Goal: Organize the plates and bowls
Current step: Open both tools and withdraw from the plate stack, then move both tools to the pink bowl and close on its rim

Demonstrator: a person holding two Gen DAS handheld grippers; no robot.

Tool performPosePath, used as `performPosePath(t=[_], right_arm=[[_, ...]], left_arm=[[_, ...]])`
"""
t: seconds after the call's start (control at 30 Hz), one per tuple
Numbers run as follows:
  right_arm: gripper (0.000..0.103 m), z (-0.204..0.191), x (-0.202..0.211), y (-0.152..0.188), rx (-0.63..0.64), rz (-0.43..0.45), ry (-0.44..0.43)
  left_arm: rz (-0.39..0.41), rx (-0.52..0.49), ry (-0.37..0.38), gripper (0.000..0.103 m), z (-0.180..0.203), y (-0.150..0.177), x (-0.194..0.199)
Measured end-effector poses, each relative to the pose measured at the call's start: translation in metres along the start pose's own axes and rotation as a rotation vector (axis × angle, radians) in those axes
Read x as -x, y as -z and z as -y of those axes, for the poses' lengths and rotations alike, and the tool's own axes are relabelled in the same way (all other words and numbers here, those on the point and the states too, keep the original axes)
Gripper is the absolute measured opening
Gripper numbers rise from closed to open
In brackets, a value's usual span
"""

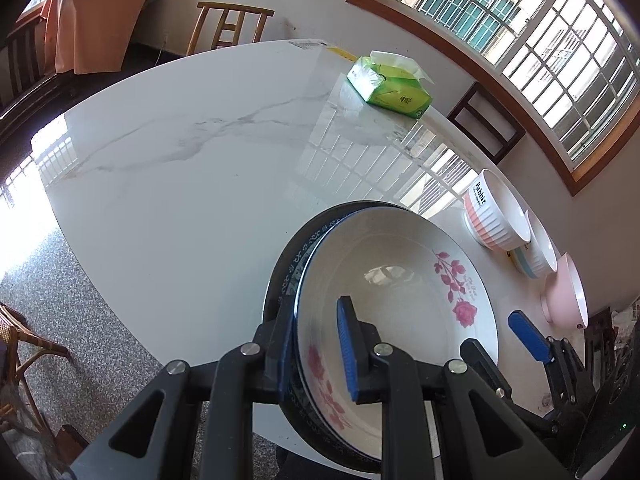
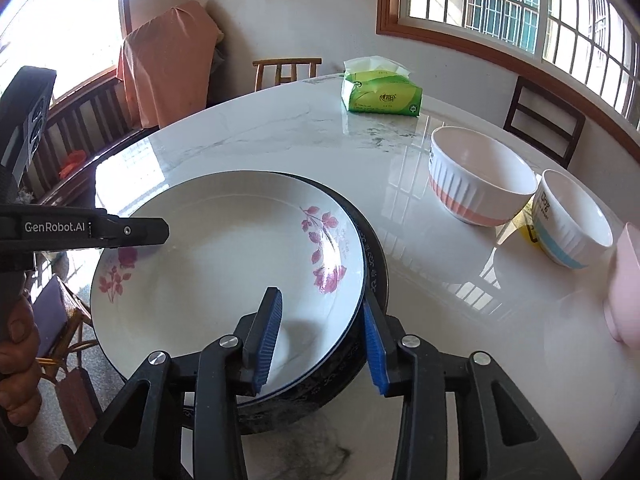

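Note:
A white plate with pink roses (image 1: pixel 400 280) (image 2: pixel 224 272) lies on top of a dark plate with a blue-and-white rim pattern (image 1: pixel 296 264) (image 2: pixel 374 276) near the table's front edge. My left gripper (image 1: pixel 318 352) straddles the left rim of the stack, one finger outside and one inside, and looks closed on it. My right gripper (image 2: pixel 320 340) straddles the right rim the same way; its fingers (image 1: pixel 528 340) also show in the left wrist view. Three bowls stand to the right: a white and orange one (image 2: pixel 480 180), a white and blue one (image 2: pixel 572 224), a pink one (image 2: pixel 624 288).
A green tissue pack (image 2: pixel 380 92) (image 1: pixel 390 84) sits at the far side of the white marble table (image 2: pixel 280 140). Wooden chairs (image 2: pixel 286 72) stand around it. A cloth-draped bench (image 2: pixel 160 72) is at the left, windows behind.

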State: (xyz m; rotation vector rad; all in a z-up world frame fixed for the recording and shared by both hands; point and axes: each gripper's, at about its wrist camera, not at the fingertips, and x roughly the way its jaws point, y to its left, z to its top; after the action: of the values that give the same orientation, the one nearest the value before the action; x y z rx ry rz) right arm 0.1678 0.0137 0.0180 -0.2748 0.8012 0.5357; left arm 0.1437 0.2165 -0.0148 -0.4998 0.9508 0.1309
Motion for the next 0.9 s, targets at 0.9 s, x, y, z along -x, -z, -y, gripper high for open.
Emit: performPosePath(t=[0.9], right_arm=[[0.066,0.275,0.164,0.154,-0.622,0.097,0.228]], left_arm=[[-0.273,-0.274,0.434,0.039,0.27,0.034,0.0]])
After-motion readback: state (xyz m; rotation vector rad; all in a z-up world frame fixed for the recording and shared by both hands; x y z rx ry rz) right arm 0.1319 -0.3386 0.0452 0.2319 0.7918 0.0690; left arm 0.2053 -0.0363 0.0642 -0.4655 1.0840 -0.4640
